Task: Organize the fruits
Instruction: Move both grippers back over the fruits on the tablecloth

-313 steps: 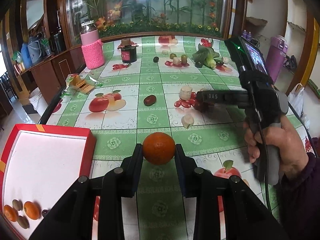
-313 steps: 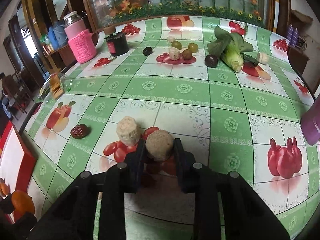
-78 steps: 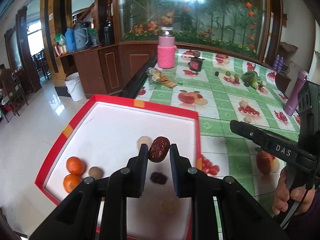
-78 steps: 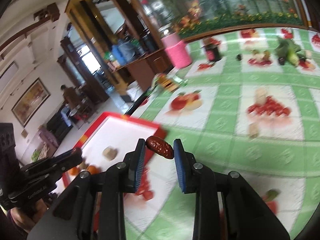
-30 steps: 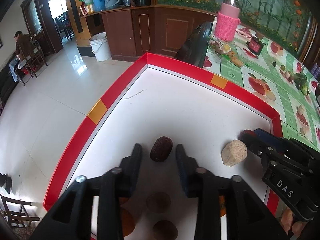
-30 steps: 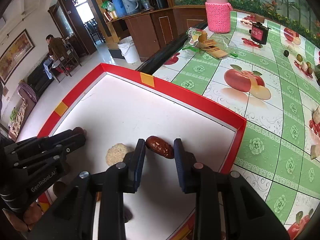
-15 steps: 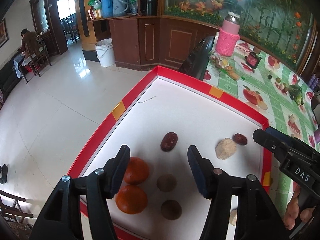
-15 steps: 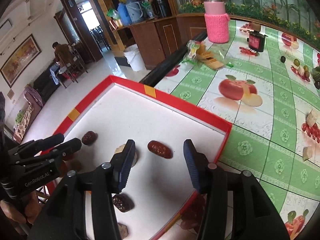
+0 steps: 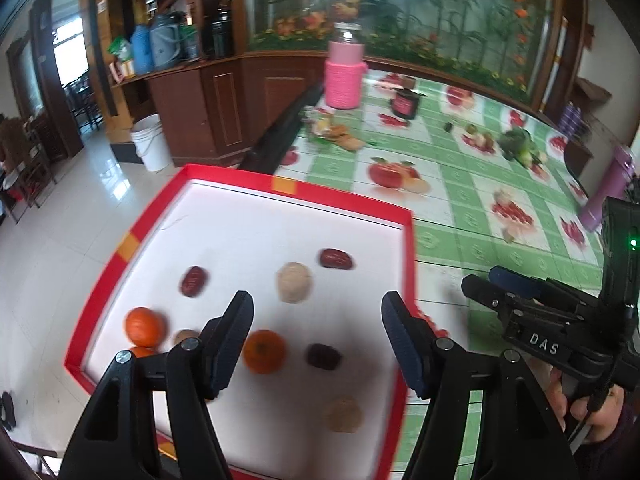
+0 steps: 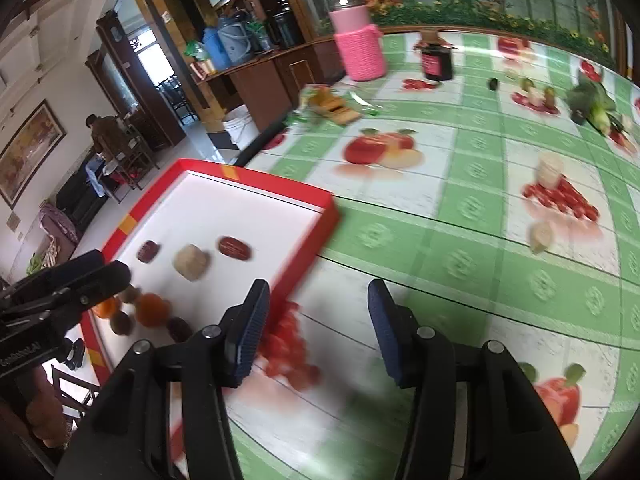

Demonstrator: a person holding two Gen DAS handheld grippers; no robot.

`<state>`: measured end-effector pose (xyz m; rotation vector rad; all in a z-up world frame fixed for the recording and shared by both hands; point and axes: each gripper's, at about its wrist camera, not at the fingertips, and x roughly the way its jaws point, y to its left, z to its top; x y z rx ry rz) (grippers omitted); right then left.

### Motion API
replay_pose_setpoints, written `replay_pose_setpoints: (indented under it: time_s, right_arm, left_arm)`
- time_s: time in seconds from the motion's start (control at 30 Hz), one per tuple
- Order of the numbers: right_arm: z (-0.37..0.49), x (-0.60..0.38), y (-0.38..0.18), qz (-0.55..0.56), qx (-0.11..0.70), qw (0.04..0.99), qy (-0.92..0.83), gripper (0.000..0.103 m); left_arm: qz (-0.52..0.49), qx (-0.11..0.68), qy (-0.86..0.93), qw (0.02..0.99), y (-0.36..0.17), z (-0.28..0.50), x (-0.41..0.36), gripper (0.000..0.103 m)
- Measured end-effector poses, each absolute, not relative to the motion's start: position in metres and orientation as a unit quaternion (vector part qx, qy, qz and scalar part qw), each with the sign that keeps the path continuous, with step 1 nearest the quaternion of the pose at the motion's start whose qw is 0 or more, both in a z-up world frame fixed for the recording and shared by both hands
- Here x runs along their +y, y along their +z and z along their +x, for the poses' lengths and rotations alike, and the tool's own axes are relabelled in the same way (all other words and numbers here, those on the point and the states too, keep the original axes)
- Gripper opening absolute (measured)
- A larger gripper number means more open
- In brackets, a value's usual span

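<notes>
Green-and-white fruit-print oilcloth (image 10: 440,248) covers the table, with the red-rimmed white tray (image 9: 344,196) at its near corner and a planted glass wall behind. Your left gripper (image 9: 316,340) has its jaws opening, with nothing between them; a second ago they flanked a dark red date (image 9: 193,281), which now lies loose on the tray floor, well ahead of the left finger. Your right gripper (image 10: 314,328) stands with its jaws apart and empty; a second ago they held the second date (image 10: 235,248), which now rests on the tray beside the beige lump (image 10: 191,262). Both grippers have drawn back from the tray contents since then: the left one looks down over the near half of the tray, and the right one hangs past the tray's right rim over the cloth. Both point steeply downward. In the left view, your right hand (image 9: 592,404) wraps that gripper's handle at the lower right. Around the left fingers lie three oranges (image 9: 264,350), another dark date (image 9: 323,356), a second beige lump (image 9: 342,414) and small brown fruits, blurred. Farther out on the cloth sit a pink knit-covered jar (image 10: 360,52), a dark jar (image 10: 436,60) and leafy greens (image 10: 592,104).
</notes>
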<state>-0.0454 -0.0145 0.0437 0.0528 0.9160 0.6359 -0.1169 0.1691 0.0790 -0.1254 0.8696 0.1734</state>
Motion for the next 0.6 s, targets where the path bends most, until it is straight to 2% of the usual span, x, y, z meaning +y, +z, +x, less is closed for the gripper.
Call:
replay_pose_setpoints:
  time_s: [0.37, 0.6]
  right_arm:
    - [-0.017, -0.137, 0.039, 0.064, 0.422, 0.879, 0.214, 0.053]
    - [0.023, -0.205, 0.054, 0.145, 0.359, 0.912, 0.138, 0.053]
  left_arm:
    - [-0.013, 0.430, 0.018, 0.903, 0.077, -0.087, 0.094, 0.067]
    - [0.009, 0.416, -0.044, 0.908, 0.072, -0.045, 0.037, 0.067]
